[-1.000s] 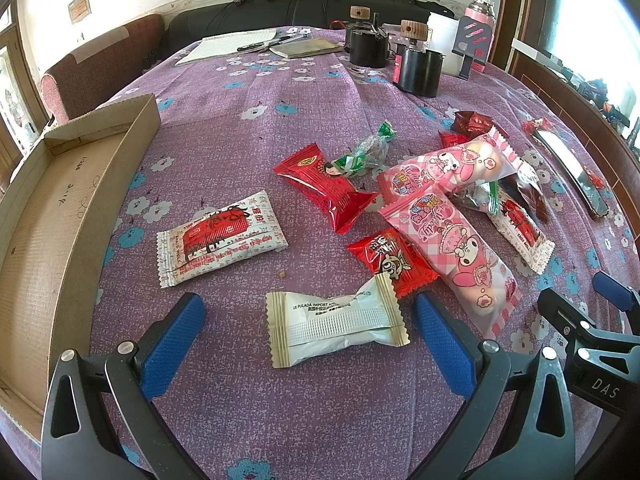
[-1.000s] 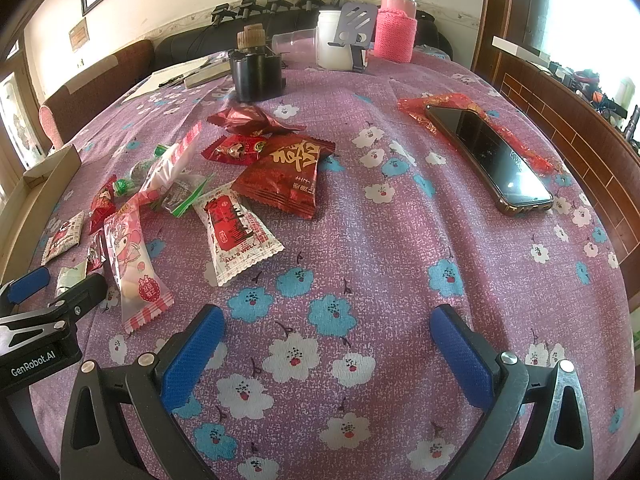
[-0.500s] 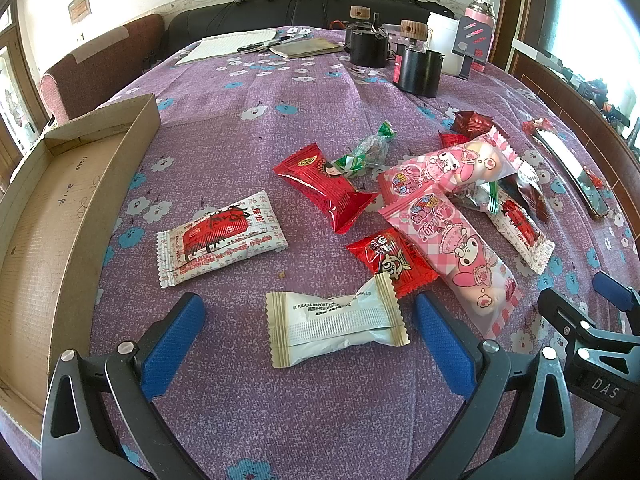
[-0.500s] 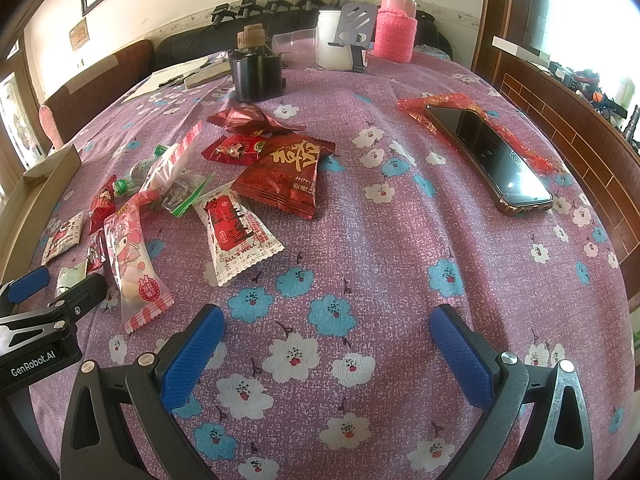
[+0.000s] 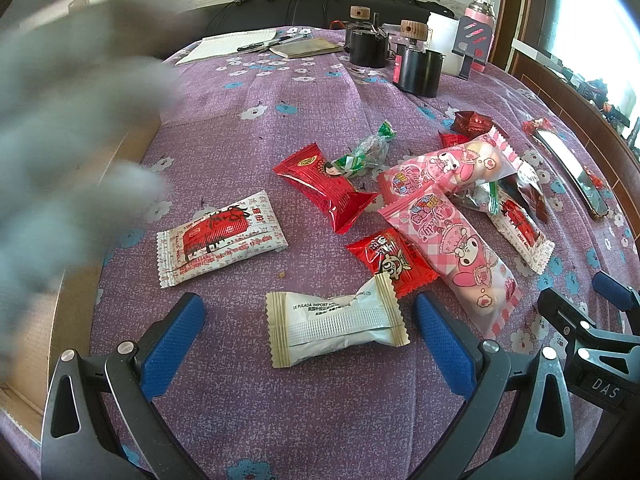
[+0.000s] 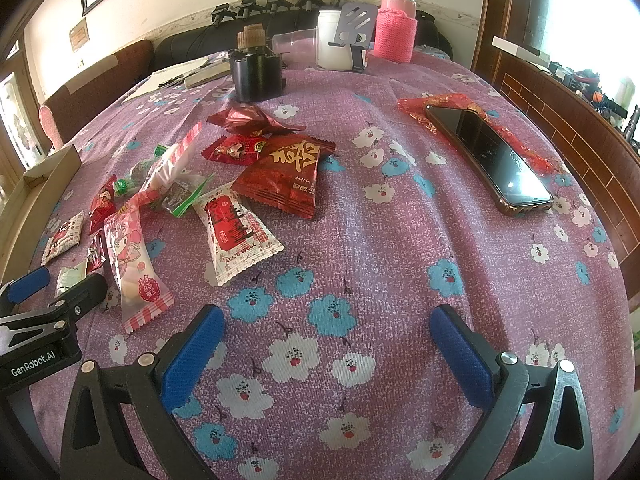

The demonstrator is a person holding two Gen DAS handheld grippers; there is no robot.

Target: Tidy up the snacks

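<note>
Several snack packets lie scattered on the purple flowered tablecloth (image 5: 320, 92). My left gripper (image 5: 308, 332) is open, and a cream-white packet (image 5: 336, 324) lies flat between its blue fingers. A white-and-red packet (image 5: 220, 240) lies further left, and a red packet (image 5: 326, 186), a small red packet (image 5: 390, 260) and a pink cartoon packet (image 5: 452, 248) lie beyond. My right gripper (image 6: 328, 344) is open over bare cloth, with nothing between its fingers. A white-and-red packet (image 6: 236, 232) and a large red packet (image 6: 284, 176) lie ahead of it to the left.
A blurred grey shape (image 5: 68, 140) close to the lens hides most of the cardboard tray (image 5: 52, 320) at the left. A phone (image 6: 488, 156) lies at the right. Black containers (image 5: 418, 72), a pink bottle (image 6: 394, 26) and a notebook (image 5: 230, 44) stand at the far side.
A blurred grey shape has come in front of the left wrist camera and covers the upper left. Neither gripper nor any packet has moved.
</note>
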